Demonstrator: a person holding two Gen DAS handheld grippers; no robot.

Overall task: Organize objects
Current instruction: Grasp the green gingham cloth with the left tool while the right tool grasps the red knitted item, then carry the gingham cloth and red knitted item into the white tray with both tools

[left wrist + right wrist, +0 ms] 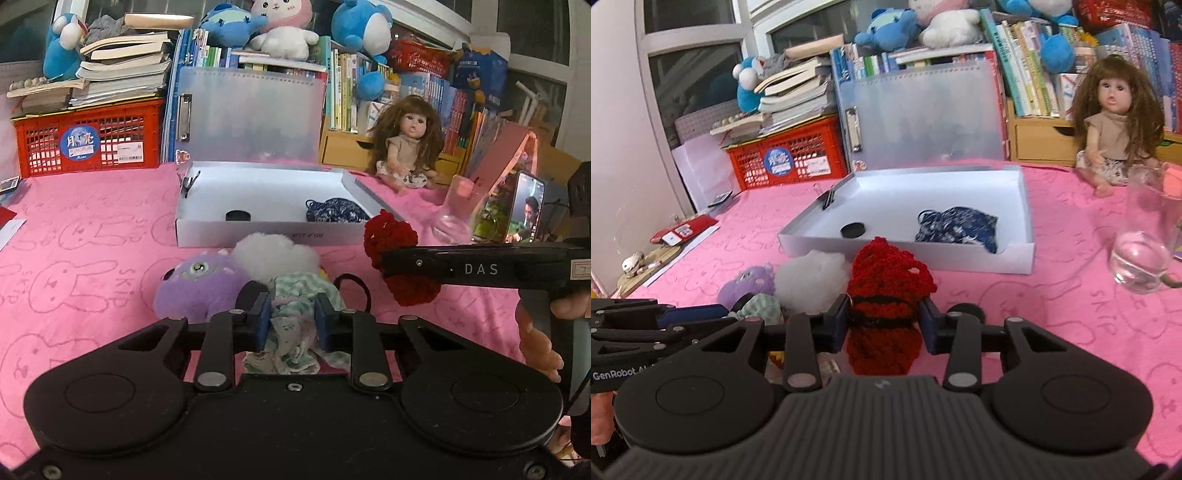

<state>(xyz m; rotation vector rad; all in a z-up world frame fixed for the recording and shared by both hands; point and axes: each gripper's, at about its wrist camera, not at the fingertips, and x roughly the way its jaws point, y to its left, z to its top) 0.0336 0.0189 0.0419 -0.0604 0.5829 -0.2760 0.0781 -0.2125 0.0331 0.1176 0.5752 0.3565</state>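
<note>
Both grippers grip: left [291, 315] pinches a striped cloth [295, 295], right [884, 323] seemingly clamps red yarn [886, 280], near the box [1015, 254].

Fuzzy pink cloth [1052, 295], knitted red yarn bundle [886, 273], glossy glass vase [1145, 254].

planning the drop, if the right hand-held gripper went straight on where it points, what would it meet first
Probably the near wall of the white box; the right hand-held gripper, shut on the red crochet piece, points straight at it. Height is unclear.
</note>
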